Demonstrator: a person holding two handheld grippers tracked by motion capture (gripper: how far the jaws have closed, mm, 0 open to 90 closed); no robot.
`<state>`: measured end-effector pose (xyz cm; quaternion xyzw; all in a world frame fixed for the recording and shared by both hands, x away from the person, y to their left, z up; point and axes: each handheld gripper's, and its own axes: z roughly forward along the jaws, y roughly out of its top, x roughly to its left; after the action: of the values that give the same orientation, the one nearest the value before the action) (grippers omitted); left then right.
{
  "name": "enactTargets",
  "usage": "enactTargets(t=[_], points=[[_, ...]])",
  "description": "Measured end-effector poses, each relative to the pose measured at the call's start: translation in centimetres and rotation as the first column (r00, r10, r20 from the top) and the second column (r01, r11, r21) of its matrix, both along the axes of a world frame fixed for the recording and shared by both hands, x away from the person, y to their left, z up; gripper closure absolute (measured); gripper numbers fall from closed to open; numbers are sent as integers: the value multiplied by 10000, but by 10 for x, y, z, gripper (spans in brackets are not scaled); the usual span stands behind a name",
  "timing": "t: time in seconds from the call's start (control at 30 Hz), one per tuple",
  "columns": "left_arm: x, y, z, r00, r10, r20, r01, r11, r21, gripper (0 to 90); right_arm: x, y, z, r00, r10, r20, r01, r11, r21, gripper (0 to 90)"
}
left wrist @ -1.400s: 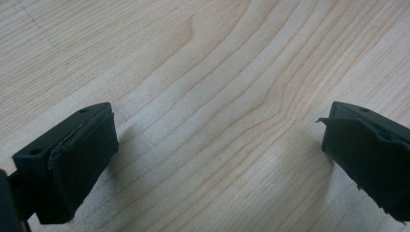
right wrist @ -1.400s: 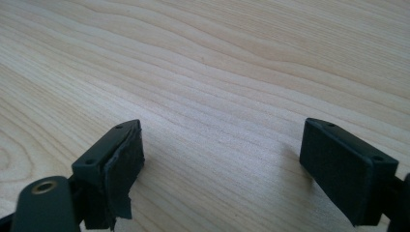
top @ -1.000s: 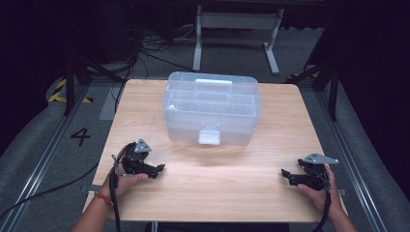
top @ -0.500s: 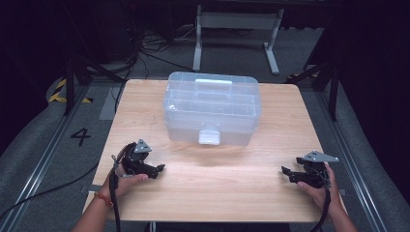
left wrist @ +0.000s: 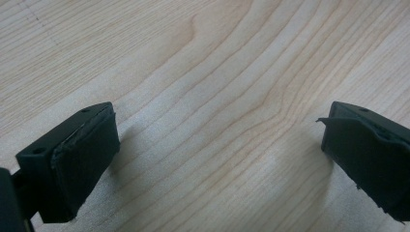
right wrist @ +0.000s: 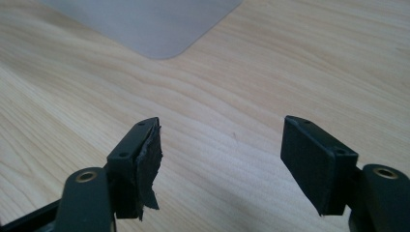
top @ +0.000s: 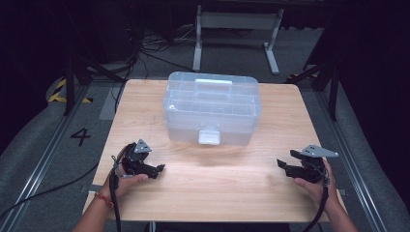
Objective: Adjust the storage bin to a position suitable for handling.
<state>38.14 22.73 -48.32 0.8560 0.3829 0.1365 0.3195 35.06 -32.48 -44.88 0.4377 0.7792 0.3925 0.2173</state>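
Clear box (top: 212, 107) well beyond right gripper (top: 282, 166)

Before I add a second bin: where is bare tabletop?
Bare wood runs across the table's near half, between the left tool and right tool, plus strips either side of the clear plastic box. Behind the box is tight.

Lighting the wooden table (top: 217, 179) brightly from overhead against a black, murky surround, throwing soft shadows beneath the clear plastic box (top: 212, 108), and blurring the nearest black pads (left wrist: 82, 164) in both gripper views.
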Motion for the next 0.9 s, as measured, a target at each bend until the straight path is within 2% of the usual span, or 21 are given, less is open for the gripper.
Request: enactTargets(t=[0.1, 0.13, 0.17, 0.2, 0.27, 0.33, 0.47, 0.6, 0.67, 0.7, 0.77, 0.9], points=[[0, 0, 0, 10000, -2, 8, 2, 10000, -1, 5, 4, -3, 11, 9995, -131, 297, 136, 9998, -173, 306], [0, 0, 0, 10000, 6, -11, -6, 10000, -1, 5, 8, -6, 21, 9989, -206, 423, 203, 9998, 60, 306], [0, 0, 0, 10000, 6, -11, -6, 10000, -1, 5, 8, -6, 21, 9989, -206, 423, 203, 9998, 60, 306], [0, 0, 0, 10000, -24, 21, 24, 10000, 25, 5, 10, -7, 27, 9978, -234, 621, 231, 9997, 54, 308], [0, 0, 0, 10000, 1, -37, -1, 10000, -7, 4, 13, -5, 42, 9956, -154, 928, 133, 9996, 229, 318], [0, 0, 0, 10000, -15, -3, 15, 10000, -2, 4, 16, -2, 53, 9919, -76, 1270, 61, 9999, 124, 331], [0, 0, 0, 10000, -16, -24, 16, 10000, -19, 4, 24, 4, 74, 9872, 100, 1590, -136, 9997, 219, 358], [0, 0, 0, 10000, -13, -20, 13, 10000, -16, 4, 32, 12, 97, 9779, 419, 2050, -497, 9982, 330, 400], [0, 0, 0, 10000, -13, -24, 13, 10000, -17, 4, 37, 19, 107, 9750, 589, 2143, -661, 9974, 269, 403], [0, 0, 0, 10000, -13, -24, 13, 10000, -17, 4, 37, 19, 107, 9750, 589, 2143, -661, 9974, 269, 403], [0, 0, 0, 10000, -4, -39, 4, 10000, -19, 4, 44, 30, 117, 9709, 821, 2252, -884, 9959, 178, 413], [0, 0, 0, 10000, -20, 4, 20, 10000, -3, 4, 56, 52, 127, 9676, 1272, 2182, -1287, 9917, -76, 421]])
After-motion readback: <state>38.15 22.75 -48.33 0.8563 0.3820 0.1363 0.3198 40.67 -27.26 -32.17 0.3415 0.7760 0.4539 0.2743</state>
